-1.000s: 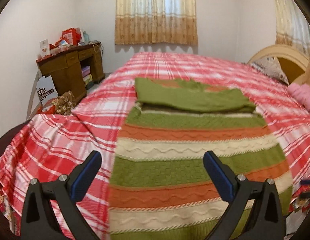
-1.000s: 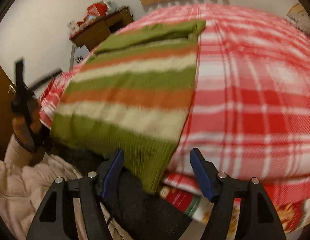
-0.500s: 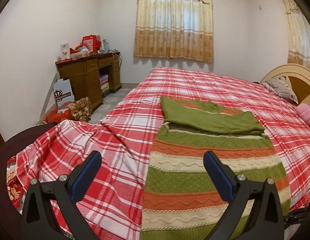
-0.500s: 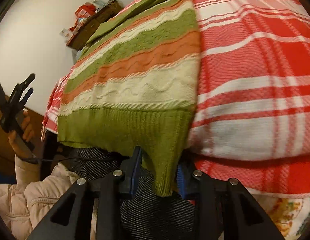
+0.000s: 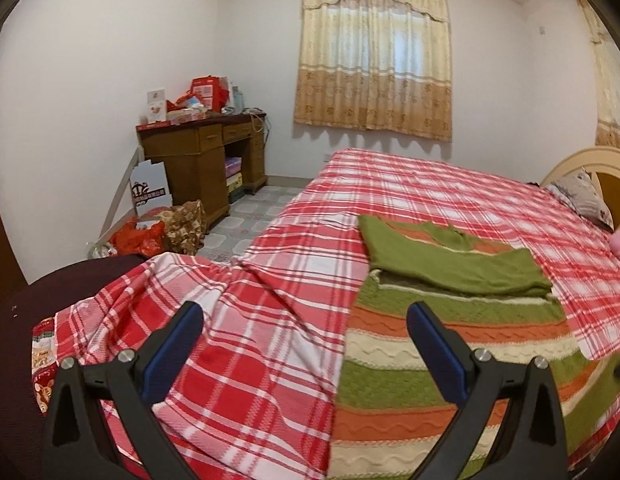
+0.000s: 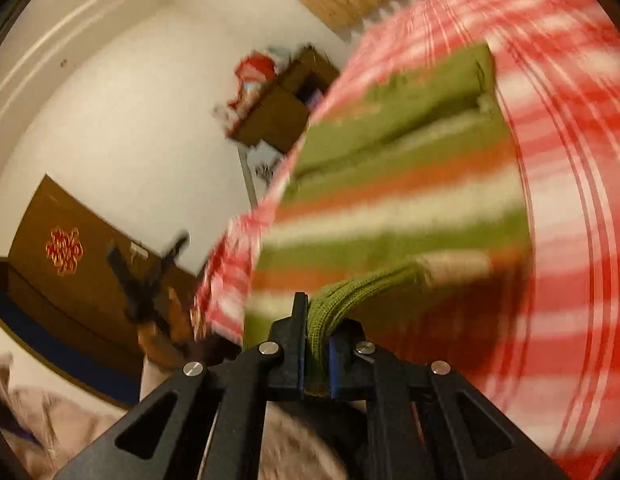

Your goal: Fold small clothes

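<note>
A green, orange and cream striped knit sweater lies on the red plaid bed, its green sleeves folded across the upper part. My left gripper hangs open above the bed's near left side, left of the sweater, with nothing between its fingers. In the blurred right wrist view my right gripper is shut on the bunched green ribbed hem of the sweater, lifted off the bed's edge. The left gripper and the hand that holds it show at the left of that view.
A wooden desk piled with red boxes stands by the far wall at the left, with bags on the floor. A pillow and headboard lie at the right. Curtains cover the window. A padded sleeve fills the lower left.
My right gripper closed on the sweater's hem corner and rose with it, rolling as it went. My left gripper moved left and up, so the sweater now sits to its right.
</note>
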A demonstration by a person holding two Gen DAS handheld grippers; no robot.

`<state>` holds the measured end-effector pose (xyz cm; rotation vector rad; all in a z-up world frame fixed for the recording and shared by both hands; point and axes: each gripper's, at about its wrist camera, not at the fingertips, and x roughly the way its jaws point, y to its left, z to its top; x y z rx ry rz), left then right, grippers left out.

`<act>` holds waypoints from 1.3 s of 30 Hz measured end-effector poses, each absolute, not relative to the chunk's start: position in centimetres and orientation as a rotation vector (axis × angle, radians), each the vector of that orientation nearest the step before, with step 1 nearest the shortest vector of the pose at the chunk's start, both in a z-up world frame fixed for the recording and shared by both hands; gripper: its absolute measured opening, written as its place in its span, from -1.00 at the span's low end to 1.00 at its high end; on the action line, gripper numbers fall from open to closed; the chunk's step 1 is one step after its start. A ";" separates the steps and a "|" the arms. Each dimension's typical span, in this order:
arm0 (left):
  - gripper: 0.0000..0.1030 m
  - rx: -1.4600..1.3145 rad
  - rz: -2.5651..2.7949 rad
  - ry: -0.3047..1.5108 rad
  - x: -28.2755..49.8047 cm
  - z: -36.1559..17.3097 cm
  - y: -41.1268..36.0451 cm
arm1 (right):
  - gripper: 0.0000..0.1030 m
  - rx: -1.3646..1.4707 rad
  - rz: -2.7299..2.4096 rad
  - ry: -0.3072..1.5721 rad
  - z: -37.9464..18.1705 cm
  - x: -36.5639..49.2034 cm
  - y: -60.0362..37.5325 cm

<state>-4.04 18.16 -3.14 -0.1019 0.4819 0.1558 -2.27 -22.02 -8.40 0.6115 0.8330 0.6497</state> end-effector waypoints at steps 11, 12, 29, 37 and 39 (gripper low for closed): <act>1.00 -0.117 0.126 0.544 -3.1 -4.8 21.0 | -0.85 0.730 0.312 0.778 -11.5 8.2 -24.1; 1.00 -0.115 0.113 0.555 -3.0 -5.1 21.0 | -0.85 0.729 0.297 0.794 -12.2 8.5 -23.9; 1.00 0.404 -0.346 0.594 -3.0 -9.7 7.8 | -0.84 0.702 0.291 0.850 -14.5 8.9 -23.8; -0.19 0.228 -0.438 0.799 1.7 -11.9 7.7 | 0.01 0.795 0.335 0.824 -13.7 8.3 -25.1; -0.50 0.141 -0.446 0.811 2.2 -11.7 8.6 | 0.30 0.833 0.348 0.787 -13.1 7.5 -25.9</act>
